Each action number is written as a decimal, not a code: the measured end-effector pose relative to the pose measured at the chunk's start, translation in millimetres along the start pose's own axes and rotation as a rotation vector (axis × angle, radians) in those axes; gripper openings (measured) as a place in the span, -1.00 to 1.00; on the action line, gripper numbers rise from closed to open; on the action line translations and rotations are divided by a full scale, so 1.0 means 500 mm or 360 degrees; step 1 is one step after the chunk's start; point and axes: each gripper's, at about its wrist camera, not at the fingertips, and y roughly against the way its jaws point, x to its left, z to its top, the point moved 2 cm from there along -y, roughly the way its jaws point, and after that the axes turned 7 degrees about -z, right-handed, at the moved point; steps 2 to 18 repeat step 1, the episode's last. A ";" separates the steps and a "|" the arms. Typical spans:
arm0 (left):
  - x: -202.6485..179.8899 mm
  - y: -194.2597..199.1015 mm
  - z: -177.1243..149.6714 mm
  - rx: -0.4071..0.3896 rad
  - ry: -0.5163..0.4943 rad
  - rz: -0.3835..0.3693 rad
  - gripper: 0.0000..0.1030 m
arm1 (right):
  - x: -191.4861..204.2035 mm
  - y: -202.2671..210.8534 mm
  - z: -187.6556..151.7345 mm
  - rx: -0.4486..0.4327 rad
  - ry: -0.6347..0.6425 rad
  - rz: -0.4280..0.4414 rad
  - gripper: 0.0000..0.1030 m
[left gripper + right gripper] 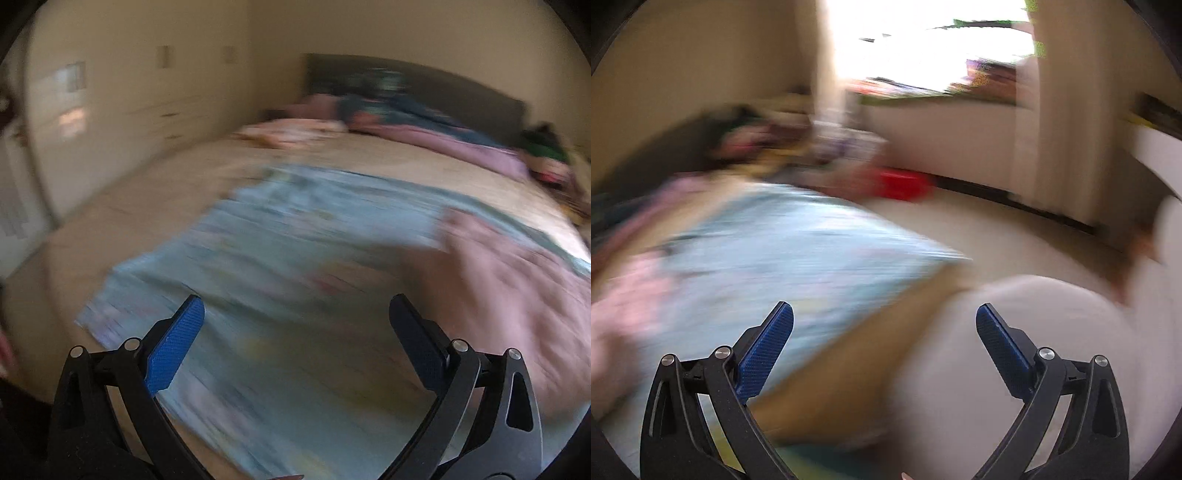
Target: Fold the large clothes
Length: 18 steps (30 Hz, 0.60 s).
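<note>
A dark headboard (443,83) backs the bed; a red object (901,182) sits beside it.

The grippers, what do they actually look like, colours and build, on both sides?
Both look alike. The left gripper and right gripper each have two black linkage arms with triangular cut-outs and round silver pivot pins. Each finger carries a flat blue pad with a fine knurled texture. No cables, markings or sleeves are visible.
</note>
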 end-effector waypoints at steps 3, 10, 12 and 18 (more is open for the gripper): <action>0.025 -0.035 0.016 0.0014 0.0016 0.0073 0.82 | -0.053 -0.065 0.001 0.0105 -0.0037 -0.0160 0.92; 0.025 -0.035 0.016 0.0014 0.0016 0.0073 0.82 | -0.053 -0.065 0.001 0.0105 -0.0037 -0.0160 0.92; 0.025 -0.035 0.016 0.0014 0.0016 0.0073 0.82 | -0.053 -0.065 0.001 0.0105 -0.0037 -0.0160 0.92; 0.025 -0.035 0.016 0.0014 0.0016 0.0073 0.82 | -0.053 -0.065 0.001 0.0105 -0.0037 -0.0160 0.92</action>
